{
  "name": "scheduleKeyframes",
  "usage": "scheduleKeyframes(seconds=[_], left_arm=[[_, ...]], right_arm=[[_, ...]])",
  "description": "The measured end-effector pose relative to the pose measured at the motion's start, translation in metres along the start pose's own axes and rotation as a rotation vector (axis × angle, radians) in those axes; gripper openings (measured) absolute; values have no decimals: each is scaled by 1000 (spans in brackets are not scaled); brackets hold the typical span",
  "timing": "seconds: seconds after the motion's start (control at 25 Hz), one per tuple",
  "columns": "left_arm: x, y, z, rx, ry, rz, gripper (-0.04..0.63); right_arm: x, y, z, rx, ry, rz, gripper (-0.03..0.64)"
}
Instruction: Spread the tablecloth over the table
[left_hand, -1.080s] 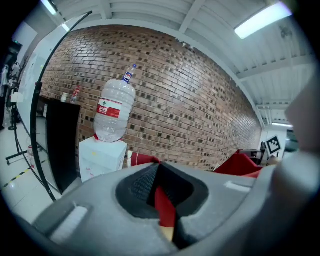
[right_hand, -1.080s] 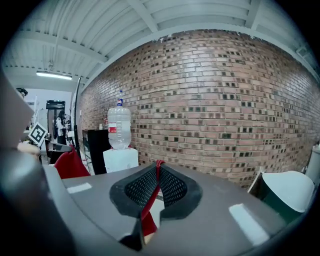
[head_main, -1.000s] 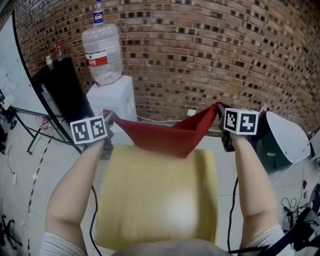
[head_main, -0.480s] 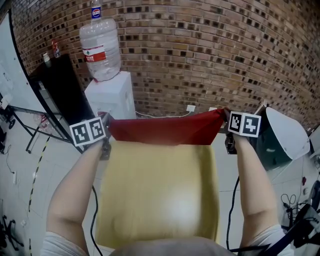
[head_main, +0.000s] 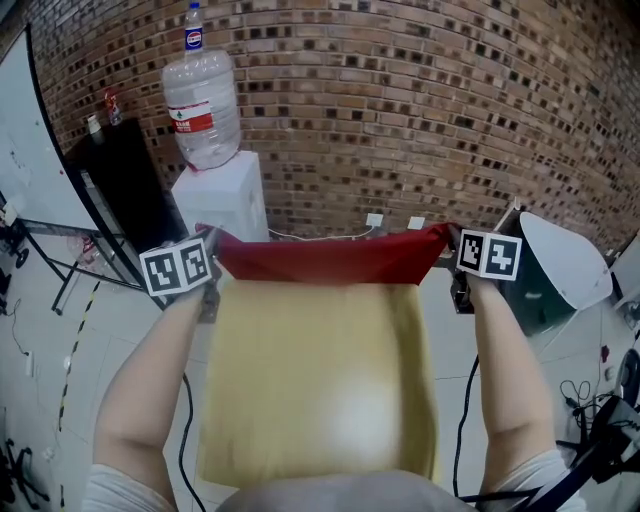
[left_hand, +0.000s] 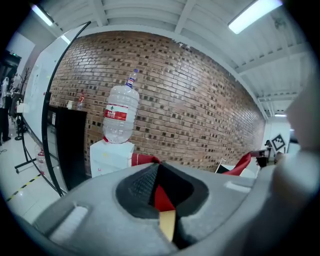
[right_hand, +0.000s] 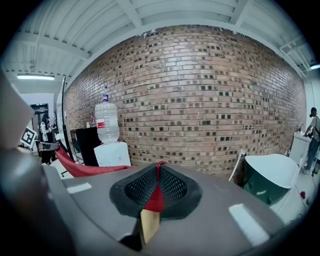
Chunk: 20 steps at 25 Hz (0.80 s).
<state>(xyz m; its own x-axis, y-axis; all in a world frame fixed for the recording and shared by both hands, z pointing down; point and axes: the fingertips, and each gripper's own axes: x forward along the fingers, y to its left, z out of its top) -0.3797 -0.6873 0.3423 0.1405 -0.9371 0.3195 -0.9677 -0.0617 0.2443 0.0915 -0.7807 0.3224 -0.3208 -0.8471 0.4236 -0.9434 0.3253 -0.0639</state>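
Tablecloth (head_main: 330, 258), red and yellow, stretched between left claw (left_hand: 157, 187) and right claw (right_hand: 156, 185), each clenched on one end.

A lab-like workroom: brick wall (head_main: 400, 100), water dispenser (head_main: 222, 200), cables (head_main: 588, 404) across the floor (head_main: 50, 330).

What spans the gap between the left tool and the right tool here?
The tablecloth: its red edge runs stretched from the left tool to the right tool, each shut on it. The head view shows it.
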Motion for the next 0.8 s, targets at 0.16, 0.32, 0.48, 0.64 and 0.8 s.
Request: scheduleKeyframes(seconds=[0.16, 0.32, 0.48, 0.64, 0.8], left_arm=[[-35, -8, -4, 6, -2, -10, 8], [-73, -17, -21, 13, 3, -23, 8], [-113, -22, -49, 16, 18, -31, 8], [-151, -21, -74, 9, 16, -28, 8], [-179, -25, -103, 8, 28, -23, 8]], right_arm=[[-40, 7, -5, 0, -11, -12, 8], [-83, 15, -27, 14, -13, -28, 8], [-125, 23, -62, 28, 2, -42, 8], [-163, 36, -97, 61, 7, -52, 8], [-194, 40, -136, 100, 17, -73, 8]])
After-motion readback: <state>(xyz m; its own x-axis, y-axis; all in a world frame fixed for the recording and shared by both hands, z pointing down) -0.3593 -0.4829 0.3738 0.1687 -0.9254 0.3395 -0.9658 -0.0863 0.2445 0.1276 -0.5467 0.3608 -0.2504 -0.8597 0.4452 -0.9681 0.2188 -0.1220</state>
